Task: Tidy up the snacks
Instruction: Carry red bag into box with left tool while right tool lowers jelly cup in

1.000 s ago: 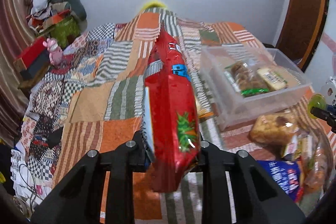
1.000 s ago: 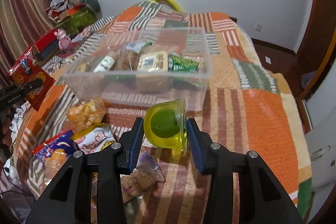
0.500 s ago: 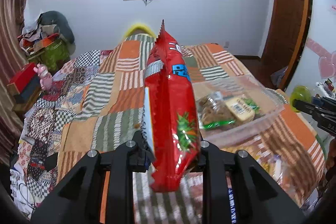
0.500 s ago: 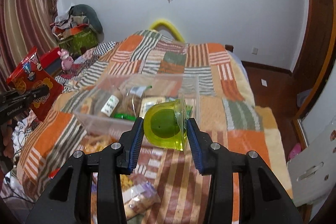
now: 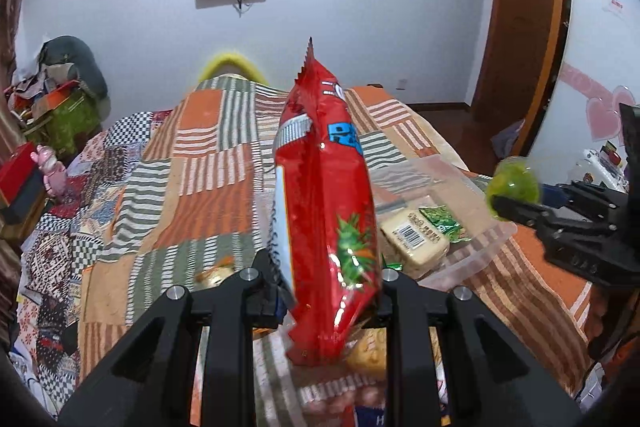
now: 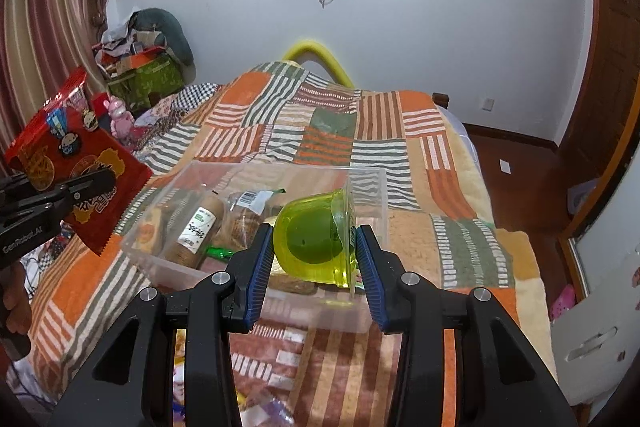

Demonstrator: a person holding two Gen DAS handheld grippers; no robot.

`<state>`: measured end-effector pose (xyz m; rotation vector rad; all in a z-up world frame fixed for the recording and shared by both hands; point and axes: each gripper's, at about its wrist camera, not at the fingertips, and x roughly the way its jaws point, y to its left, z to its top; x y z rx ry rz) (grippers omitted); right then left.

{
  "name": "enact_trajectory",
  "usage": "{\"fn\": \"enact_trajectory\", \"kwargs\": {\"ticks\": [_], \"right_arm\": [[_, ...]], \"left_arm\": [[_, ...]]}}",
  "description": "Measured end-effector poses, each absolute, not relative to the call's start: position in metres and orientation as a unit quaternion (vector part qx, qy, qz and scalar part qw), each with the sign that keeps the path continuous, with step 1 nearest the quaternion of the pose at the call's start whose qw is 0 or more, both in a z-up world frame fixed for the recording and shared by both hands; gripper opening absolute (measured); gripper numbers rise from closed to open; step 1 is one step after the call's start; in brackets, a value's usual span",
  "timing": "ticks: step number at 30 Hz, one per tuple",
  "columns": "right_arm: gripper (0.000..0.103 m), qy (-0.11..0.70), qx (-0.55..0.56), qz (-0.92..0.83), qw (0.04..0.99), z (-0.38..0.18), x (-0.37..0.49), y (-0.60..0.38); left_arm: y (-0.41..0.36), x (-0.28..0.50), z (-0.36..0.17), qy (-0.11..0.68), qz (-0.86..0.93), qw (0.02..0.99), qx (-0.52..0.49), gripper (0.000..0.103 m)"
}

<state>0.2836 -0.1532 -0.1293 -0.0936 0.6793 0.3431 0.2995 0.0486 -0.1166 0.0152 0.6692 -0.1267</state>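
bin point(image 6: 372, 187): sitting on the quilt point(image 6: 460, 235), already holding several packets | left gripper point(image 5: 326, 279): clamping the red bag point(image 5: 324, 195) in the air beside the bin | right gripper point(image 6: 316, 247): pinching the jelly cup point(image 6: 316, 239) above the bin | remaining: both are awaiting drop-off; loose snacks point(image 5: 368, 355) are lying in front of the bin, judged roughly midway

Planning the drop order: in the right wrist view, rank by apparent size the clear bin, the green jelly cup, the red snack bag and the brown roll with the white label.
1. clear bin
2. green jelly cup and red snack bag: they look alike, and the cup is nearest the camera, so unranked
3. brown roll
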Motion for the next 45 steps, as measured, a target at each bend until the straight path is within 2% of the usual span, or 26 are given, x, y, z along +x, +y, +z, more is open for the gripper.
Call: {"fn": "enact_trajectory", "kwargs": {"ticks": [24,27,29,34,38,42,45], "right_arm": [[0.039,0.396,-0.052,0.165,0.902,-0.172,0.32,-0.151],[0.039,0.394,-0.058,0.164,0.902,-0.172,0.318,-0.151],[0.039,0.385,-0.062,0.16,0.907,-0.167,0.315,-0.151],[0.039,0.382,-0.062,0.163,0.908,-0.163,0.313,-0.153],[0.039,0.383,-0.057,0.165,0.907,-0.16,0.307,-0.157],[0.04,0.381,-0.055,0.17,0.907,-0.156,0.296,-0.159],[0.046,0.372,-0.051,0.174,0.91,-0.152,0.282,-0.163]], "left_arm": [[0.034,0.361,-0.171,0.395,-0.086,0.914,-0.019,0.024],[0.037,0.364,-0.175,0.404,-0.089,0.91,-0.021,0.03],[0.038,0.363,-0.176,0.406,-0.084,0.91,-0.015,0.043],[0.044,0.353,-0.172,0.399,-0.076,0.914,-0.004,0.049],[0.051,0.336,-0.159,0.383,-0.068,0.921,-0.005,0.058],[0.058,0.316,-0.144,0.369,-0.061,0.927,-0.003,0.061],[0.07,0.295,-0.135,0.358,-0.054,0.932,0.005,0.067]]}}
